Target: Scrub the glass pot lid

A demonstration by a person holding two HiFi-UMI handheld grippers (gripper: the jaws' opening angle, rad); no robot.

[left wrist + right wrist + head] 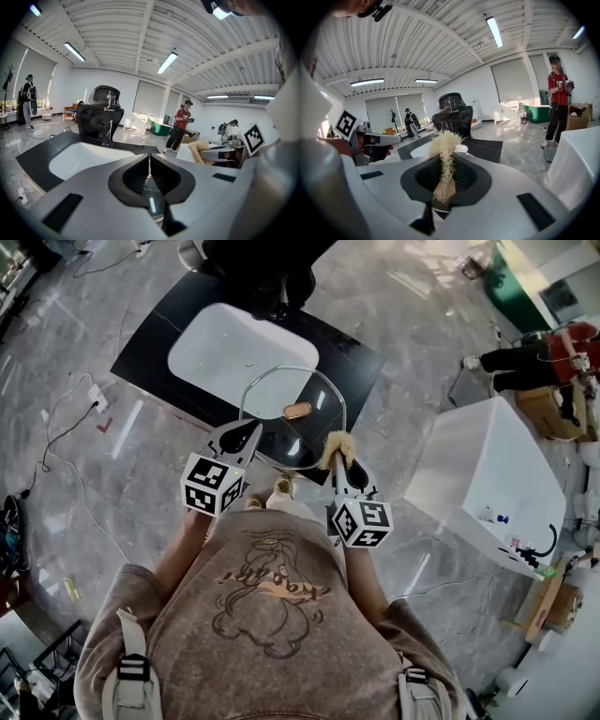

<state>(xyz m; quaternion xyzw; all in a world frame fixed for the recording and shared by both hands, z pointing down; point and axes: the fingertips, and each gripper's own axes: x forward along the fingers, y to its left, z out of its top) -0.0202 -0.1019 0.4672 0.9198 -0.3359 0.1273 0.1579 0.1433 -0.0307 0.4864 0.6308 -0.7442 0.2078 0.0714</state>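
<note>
**Lid held above the sink counter**

We see the glass pot lid at the centre of the head view, held in the air over the near edge of the black counter, with the white sink basin just above it in the frame. The left gripper has its jaws pressed together on the lid's left rim. The right gripper is clamped on a straw-coloured fibre scrubber, whose tuft touches the lid's lower right rim. A white box stands at the right.
</note>
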